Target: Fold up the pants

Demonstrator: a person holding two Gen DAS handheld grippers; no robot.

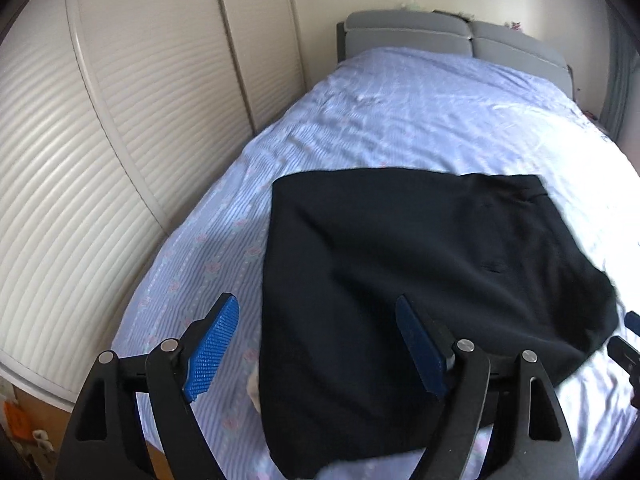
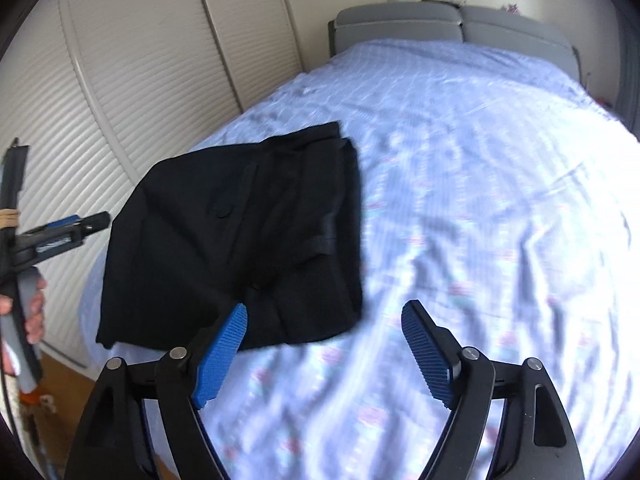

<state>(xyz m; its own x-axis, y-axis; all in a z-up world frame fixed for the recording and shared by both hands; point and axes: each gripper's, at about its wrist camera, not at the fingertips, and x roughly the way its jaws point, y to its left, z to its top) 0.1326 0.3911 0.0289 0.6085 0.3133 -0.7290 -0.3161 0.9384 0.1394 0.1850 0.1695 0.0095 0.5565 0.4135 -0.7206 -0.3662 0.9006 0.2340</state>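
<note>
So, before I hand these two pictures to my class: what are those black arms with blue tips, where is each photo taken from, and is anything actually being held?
No robot here: a person carries a two-fingered tool in each hand. Each picture comes from a wide-angle camera on one tool, looking along its fingers. In the left camera's view, the left hand-held gripper stands open, holding nothing, over the black pants. In the right camera's view, the right hand-held gripper is open and empty too. The pants, already folded into a compact shape, lie on the bed, which has a lilac patterned sheet. A grey headboard and slatted wardrobe doors sit behind.
</note>
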